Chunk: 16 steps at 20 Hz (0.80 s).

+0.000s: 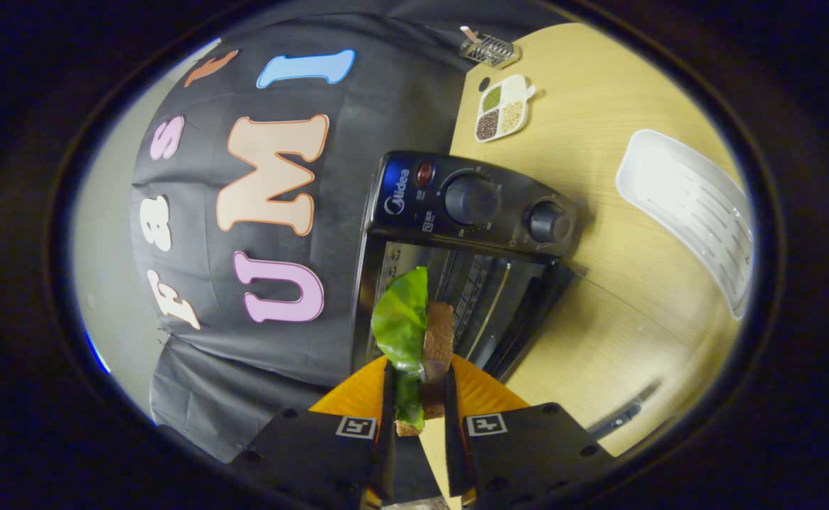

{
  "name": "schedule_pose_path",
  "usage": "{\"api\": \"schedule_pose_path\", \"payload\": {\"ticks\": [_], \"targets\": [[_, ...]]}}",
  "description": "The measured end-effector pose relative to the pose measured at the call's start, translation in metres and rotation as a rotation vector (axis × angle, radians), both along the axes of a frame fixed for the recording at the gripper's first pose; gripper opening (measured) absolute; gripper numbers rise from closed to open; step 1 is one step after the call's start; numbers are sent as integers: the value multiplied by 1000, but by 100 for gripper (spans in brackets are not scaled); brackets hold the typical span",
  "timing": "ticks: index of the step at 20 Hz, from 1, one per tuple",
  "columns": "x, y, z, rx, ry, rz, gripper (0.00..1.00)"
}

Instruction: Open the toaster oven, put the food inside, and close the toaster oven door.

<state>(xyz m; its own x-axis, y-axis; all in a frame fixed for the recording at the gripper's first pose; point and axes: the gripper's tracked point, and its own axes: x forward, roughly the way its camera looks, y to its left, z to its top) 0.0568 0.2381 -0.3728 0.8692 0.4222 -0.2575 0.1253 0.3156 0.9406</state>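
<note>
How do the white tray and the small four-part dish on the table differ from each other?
The white tray is large, long and empty, with ribs on its floor; the four-part dish is small and holds grains or seeds of different colours. The tray lies beside the toaster oven; the dish lies beyond it. Both are white and rest on the wooden table.

Gripper (418,397) rolled sideways, 2 fingers (388,404) nearly closed, both pressing on the sandwich (414,333) between them

Green-leafed brown sandwich (414,333), black toaster oven (467,212), perhaps ribbed white tray (691,205).
</note>
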Motion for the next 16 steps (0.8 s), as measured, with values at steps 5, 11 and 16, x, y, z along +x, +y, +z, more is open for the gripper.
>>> {"api": "schedule_pose_path", "payload": {"ticks": [5, 11, 16], "targets": [[34, 22, -19, -136, -5, -22, 32], [59, 23, -28, -338, -48, -31, 32], [70, 20, -34, -515, -84, -6, 32]]}}
